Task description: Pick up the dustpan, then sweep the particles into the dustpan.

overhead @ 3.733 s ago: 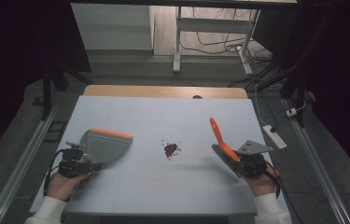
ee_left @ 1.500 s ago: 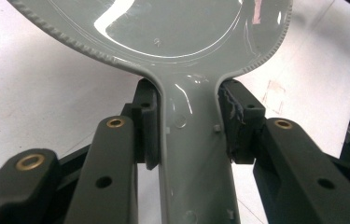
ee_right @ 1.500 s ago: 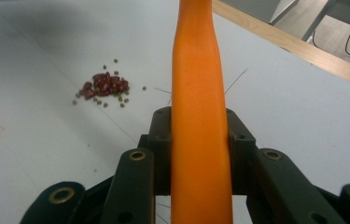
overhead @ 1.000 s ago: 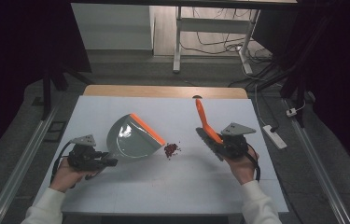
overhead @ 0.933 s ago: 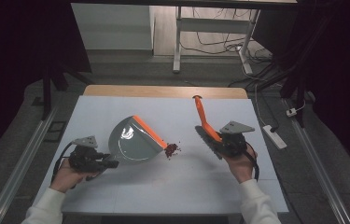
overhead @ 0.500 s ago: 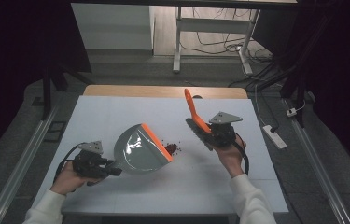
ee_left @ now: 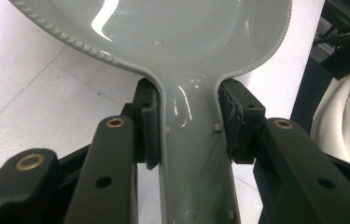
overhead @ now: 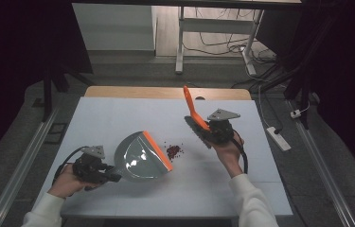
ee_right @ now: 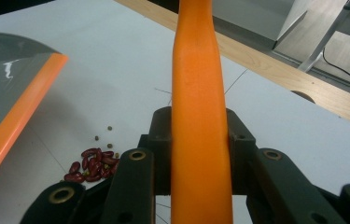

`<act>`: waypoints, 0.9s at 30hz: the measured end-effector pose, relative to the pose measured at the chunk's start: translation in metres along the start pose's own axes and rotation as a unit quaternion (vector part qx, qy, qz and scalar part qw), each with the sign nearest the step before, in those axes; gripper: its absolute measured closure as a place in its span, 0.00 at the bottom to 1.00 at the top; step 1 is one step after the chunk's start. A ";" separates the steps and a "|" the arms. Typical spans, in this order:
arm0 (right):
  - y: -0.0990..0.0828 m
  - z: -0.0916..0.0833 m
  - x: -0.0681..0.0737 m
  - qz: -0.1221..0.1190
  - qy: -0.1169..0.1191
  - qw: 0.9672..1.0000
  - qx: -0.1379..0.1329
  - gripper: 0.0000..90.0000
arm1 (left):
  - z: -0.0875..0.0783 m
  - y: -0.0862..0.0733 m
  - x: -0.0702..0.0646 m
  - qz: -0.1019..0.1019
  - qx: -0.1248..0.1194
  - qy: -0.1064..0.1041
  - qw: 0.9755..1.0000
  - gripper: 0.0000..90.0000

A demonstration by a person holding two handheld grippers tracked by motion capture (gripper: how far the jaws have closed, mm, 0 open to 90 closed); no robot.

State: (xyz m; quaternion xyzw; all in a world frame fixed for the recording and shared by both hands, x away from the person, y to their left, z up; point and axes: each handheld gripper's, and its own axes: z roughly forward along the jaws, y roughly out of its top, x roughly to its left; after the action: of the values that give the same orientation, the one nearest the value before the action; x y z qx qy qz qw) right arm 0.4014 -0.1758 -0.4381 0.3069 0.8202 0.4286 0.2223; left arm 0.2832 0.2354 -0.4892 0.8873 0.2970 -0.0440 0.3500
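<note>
A grey dustpan with an orange lip rests on the white table, its lip just left of a small pile of red beans. My left gripper is shut on the pan's handle, pads pressed against both its sides. An orange-handled brush is tilted up and away, its dark bristles just right of the beans. My right gripper is shut on the brush handle. From the right gripper view the beans lie lower left, beside the dustpan.
The white table top has a wooden strip along its far edge. A power strip lies on the floor to the right. A metal desk frame stands beyond the table.
The left gripper carried the dustpan from the left side to the beans and turned its lip toward them. The right gripper brought the brush leftward, close to the beans.
</note>
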 end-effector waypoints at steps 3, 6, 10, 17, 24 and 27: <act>0.001 0.005 0.002 -0.004 0.003 1.000 0.005 0.78 | 0.002 0.000 0.001 0.001 0.007 -0.003 1.000 0.69; 0.001 0.007 0.004 -0.009 0.003 1.000 0.009 0.78 | 0.002 0.000 0.002 -0.005 0.010 -0.005 1.000 0.69; 0.001 0.011 0.005 -0.009 0.007 1.000 0.013 0.78 | 0.003 0.000 0.006 -0.017 0.014 -0.003 1.000 0.69; 0.000 0.016 0.006 -0.009 0.010 1.000 0.021 0.78 | 0.003 -0.001 0.007 -0.021 0.018 -0.009 1.000 0.69; -0.002 0.026 0.008 -0.011 0.015 0.999 0.035 0.78 | 0.004 -0.002 0.011 -0.034 0.025 -0.008 0.999 0.69; -0.003 0.030 0.010 -0.015 0.016 0.999 0.042 0.78 | 0.007 -0.001 0.010 -0.031 0.031 -0.012 0.999 0.69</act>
State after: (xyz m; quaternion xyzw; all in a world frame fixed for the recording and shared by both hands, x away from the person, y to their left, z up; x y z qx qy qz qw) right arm 0.4123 -0.1530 -0.4573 0.2967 0.8454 0.3952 0.2025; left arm 0.2917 0.2359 -0.4980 0.8873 0.3190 -0.0744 0.3246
